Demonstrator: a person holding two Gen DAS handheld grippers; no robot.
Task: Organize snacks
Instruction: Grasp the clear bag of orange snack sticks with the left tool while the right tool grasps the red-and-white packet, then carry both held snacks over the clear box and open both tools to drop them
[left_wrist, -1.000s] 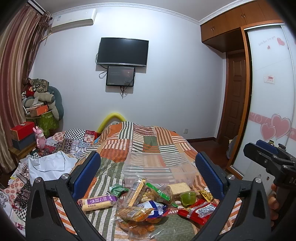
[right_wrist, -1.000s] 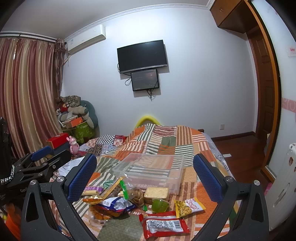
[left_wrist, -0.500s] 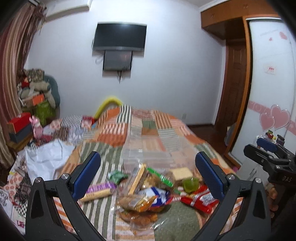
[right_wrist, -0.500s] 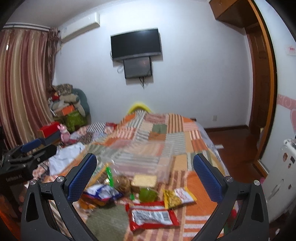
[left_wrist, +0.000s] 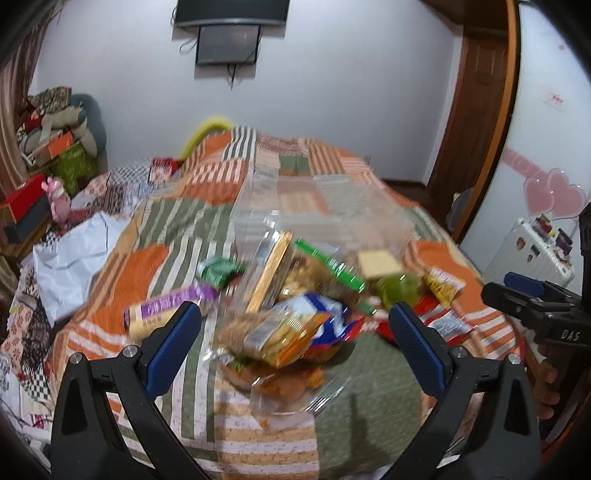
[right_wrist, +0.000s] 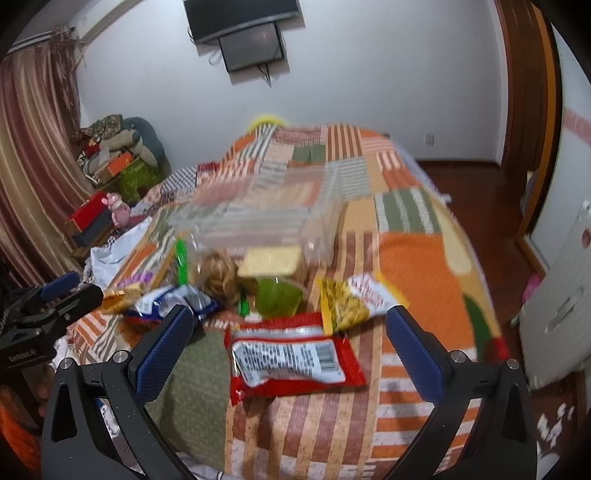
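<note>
Left gripper (left_wrist: 295, 325) was held w/ jaws spread wide, nothing betw. the blue pads (left_wrist: 173, 341). Right gripper (right_wrist: 290, 332) was likewise held wide open & empty. Both were angled fwd & downward, side by side. Fingers (left_wrist: 545, 384) of the person's right hand were seen wrapped on the right gripper's handle.

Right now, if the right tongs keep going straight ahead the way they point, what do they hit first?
Most likely the red snack packet lying flat on the quilt, centred between the open right tongs. Depth is hard to judge; the green cup lies just beyond.
</note>
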